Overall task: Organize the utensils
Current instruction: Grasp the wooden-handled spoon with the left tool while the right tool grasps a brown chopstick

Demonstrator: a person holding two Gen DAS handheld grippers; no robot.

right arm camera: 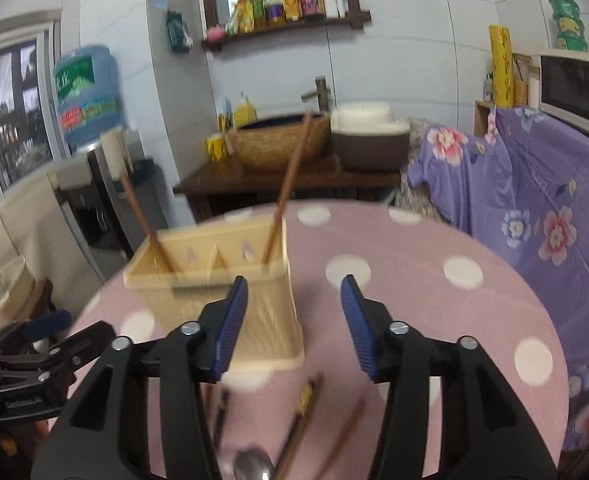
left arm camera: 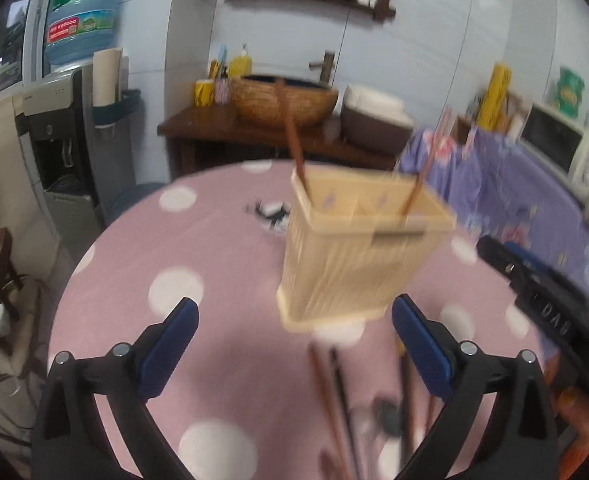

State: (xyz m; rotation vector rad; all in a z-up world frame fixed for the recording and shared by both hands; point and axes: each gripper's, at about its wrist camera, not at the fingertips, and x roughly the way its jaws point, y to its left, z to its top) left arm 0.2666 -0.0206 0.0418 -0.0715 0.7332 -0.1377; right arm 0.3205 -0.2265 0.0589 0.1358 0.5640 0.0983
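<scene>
- both claws, left claw (left arm camera: 294, 322) and right claw (right arm camera: 294, 300), hang released and empty
- two chopsticks already stand in the holder (right arm camera: 214, 276); the rest, loose chopsticks (right arm camera: 300, 420) and a spoon (right arm camera: 253, 466), lie on the worktop (right arm camera: 434, 320)
- next, probably: drop down and pinch one thin stick

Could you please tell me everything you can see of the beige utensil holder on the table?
The utensil holder is a beige, plastic-looking rectangular caddy with ribbed walls, a flared base and a divider splitting it into two compartments. It stands upright on the pink polka-dot tablecloth. One brown chopstick leans in each compartment. Neither claw touches it; more utensils lie loose in front of it.
</scene>
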